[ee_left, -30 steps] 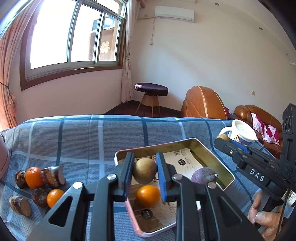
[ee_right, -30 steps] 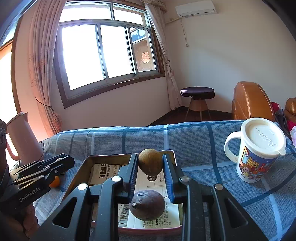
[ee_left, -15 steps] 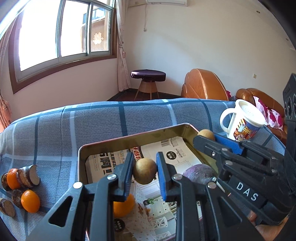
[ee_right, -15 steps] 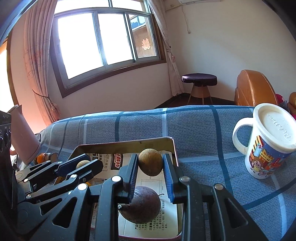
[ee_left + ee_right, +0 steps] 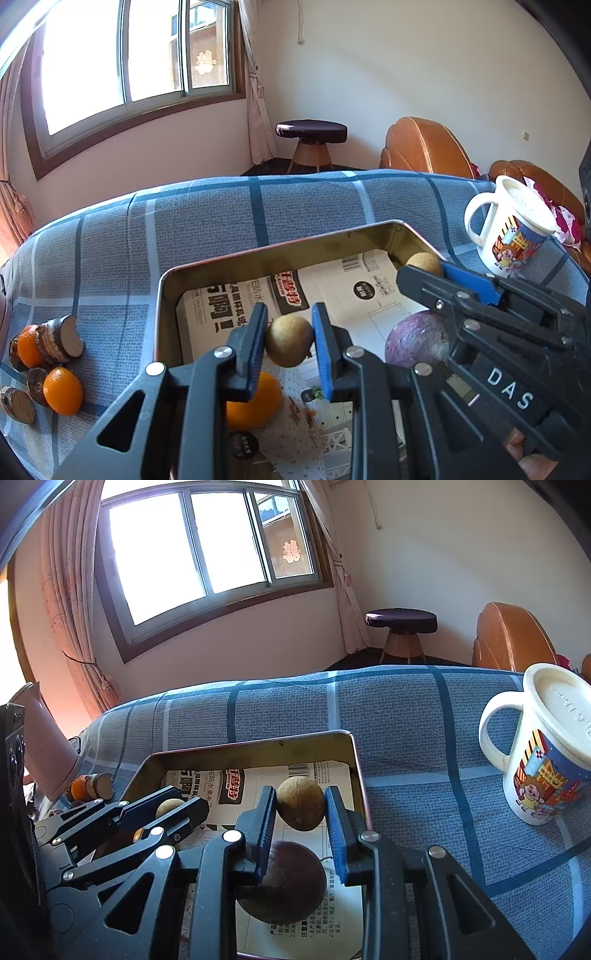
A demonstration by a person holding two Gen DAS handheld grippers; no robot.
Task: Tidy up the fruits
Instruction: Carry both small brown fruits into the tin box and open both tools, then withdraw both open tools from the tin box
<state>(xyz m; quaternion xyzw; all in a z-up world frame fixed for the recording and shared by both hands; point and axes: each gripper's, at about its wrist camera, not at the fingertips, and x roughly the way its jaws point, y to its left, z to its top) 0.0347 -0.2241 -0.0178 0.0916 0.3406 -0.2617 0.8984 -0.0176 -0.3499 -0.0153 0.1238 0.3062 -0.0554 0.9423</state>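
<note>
Left wrist view: the left tool (image 5: 289,341) is clenched on a small brown fruit (image 5: 289,345), which sits between its two blue pads over the tin tray (image 5: 258,254). Below this tool, on the printed paper that lines the tray, lies an orange (image 5: 255,400). To the right of the tool a purple fruit (image 5: 415,341) rests in the tray, and the right tool (image 5: 436,275) reaches over it from that side, grasping a second brown fruit (image 5: 424,263). Far to the left of the left tool, outside the tray, two oranges (image 5: 62,389) and some cut brown pieces (image 5: 61,339) lie on the blue checked cloth (image 5: 207,221). A lidded mug (image 5: 513,236) stands beyond the right tool.

In the right wrist view the right tool (image 5: 301,810) holds its brown fruit (image 5: 301,803) above the tray (image 5: 255,747), with the purple fruit (image 5: 284,882) under its pads. The left tool (image 5: 173,814) comes in from the left, and the mug (image 5: 546,746) stands to the right on the cloth.
</note>
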